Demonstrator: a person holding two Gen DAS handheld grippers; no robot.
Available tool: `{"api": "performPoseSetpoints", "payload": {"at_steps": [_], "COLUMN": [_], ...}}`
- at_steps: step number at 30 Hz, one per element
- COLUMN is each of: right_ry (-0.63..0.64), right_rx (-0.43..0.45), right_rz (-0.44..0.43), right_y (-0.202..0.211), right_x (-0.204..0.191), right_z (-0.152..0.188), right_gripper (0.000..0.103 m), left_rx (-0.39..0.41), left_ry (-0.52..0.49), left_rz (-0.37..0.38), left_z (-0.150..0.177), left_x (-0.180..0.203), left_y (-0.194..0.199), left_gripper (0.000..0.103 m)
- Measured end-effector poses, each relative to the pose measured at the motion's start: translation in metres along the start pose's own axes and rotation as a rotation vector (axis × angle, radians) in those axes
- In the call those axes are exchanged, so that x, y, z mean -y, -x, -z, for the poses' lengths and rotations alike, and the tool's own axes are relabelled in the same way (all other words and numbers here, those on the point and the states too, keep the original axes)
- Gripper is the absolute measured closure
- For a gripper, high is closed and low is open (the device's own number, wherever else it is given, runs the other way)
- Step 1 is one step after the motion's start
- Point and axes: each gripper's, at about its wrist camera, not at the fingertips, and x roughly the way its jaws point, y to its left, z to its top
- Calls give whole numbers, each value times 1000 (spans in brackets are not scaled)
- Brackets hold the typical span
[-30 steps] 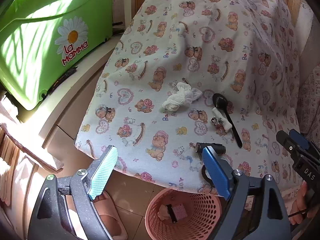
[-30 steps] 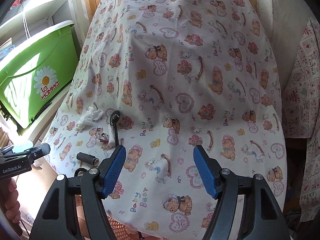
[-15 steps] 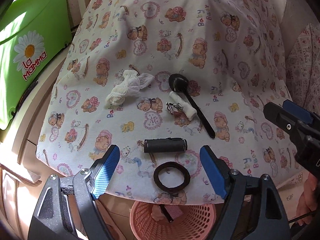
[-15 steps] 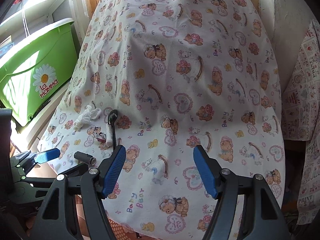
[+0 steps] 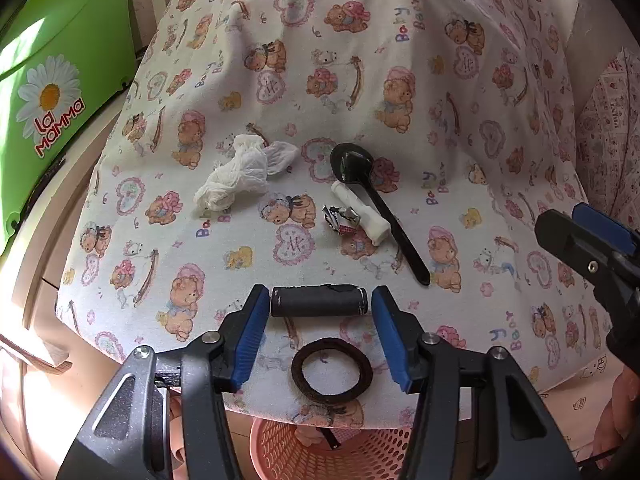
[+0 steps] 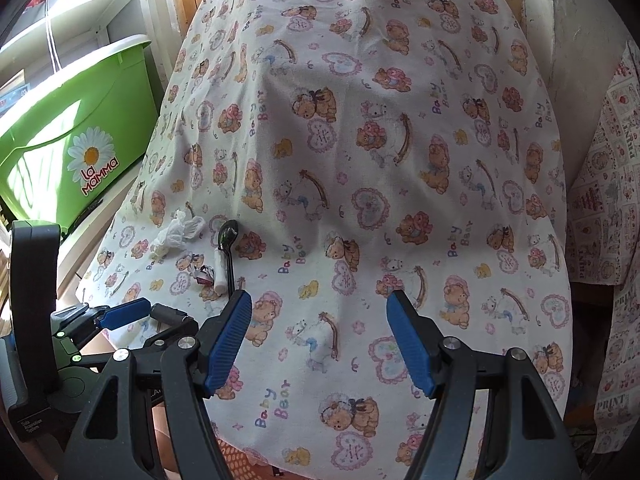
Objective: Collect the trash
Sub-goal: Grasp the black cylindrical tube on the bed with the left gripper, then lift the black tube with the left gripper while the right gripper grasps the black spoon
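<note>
A black foam cylinder point(image 5: 316, 301) lies on the bear-print cloth point(image 5: 360, 80) near the table's front edge. My left gripper point(image 5: 319, 294) straddles it, jaws closing, a thin gap showing at each end. Just below it lies a black ring point(image 5: 332, 372). Farther back are a crumpled white tissue point(image 5: 244, 172), a black plastic spoon point(image 5: 372, 196), a white stick point(image 5: 360, 214) and a foil wrapper point(image 5: 340, 220). A pink basket point(image 5: 320, 452) stands under the table edge. My right gripper point(image 6: 319, 298) hovers open over bare cloth, to the right of the trash.
A green "La Mamma" bin point(image 5: 52, 80) sits on a shelf to the left. A second patterned cloth point(image 6: 608, 200) hangs at the right. In the right wrist view the left gripper point(image 6: 124, 316) shows at lower left. A hand point(image 5: 616, 420) is at the lower right.
My left gripper has moved in and down toward the front edge, and its jaws have narrowed around the black cylinder. The right gripper has stayed still.
</note>
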Motion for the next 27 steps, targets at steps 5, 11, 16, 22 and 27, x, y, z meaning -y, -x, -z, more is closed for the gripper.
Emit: {"api": "performPoseSetpoints", "payload": {"at_steps": [5,11,16,22,27], "right_ry": [11,39,120,193,195], "right_rx": [-4,-6,-46,-121,-135], "right_rz": [-3,-18,-75,-110,-92], "right_y": [-2,-6,-23,-51,-65], "right_x": [-3,-13,-39,-70,-78], "right_z": [1,1,-1,4,4], "right_gripper": [31,31,31,33,40], "left_rx": [22,86,127,144,144], "left_ry": [25,76,145,212,219], "left_rz": [20,0,-44,-49,-48], "left_z": [-3,-4,-11,-15,-14], "left_x": [-10,-30,-57,-79,-85], "left_y": [13,44,57,64,67], "left_gripper": [56,56,56,56,56]}}
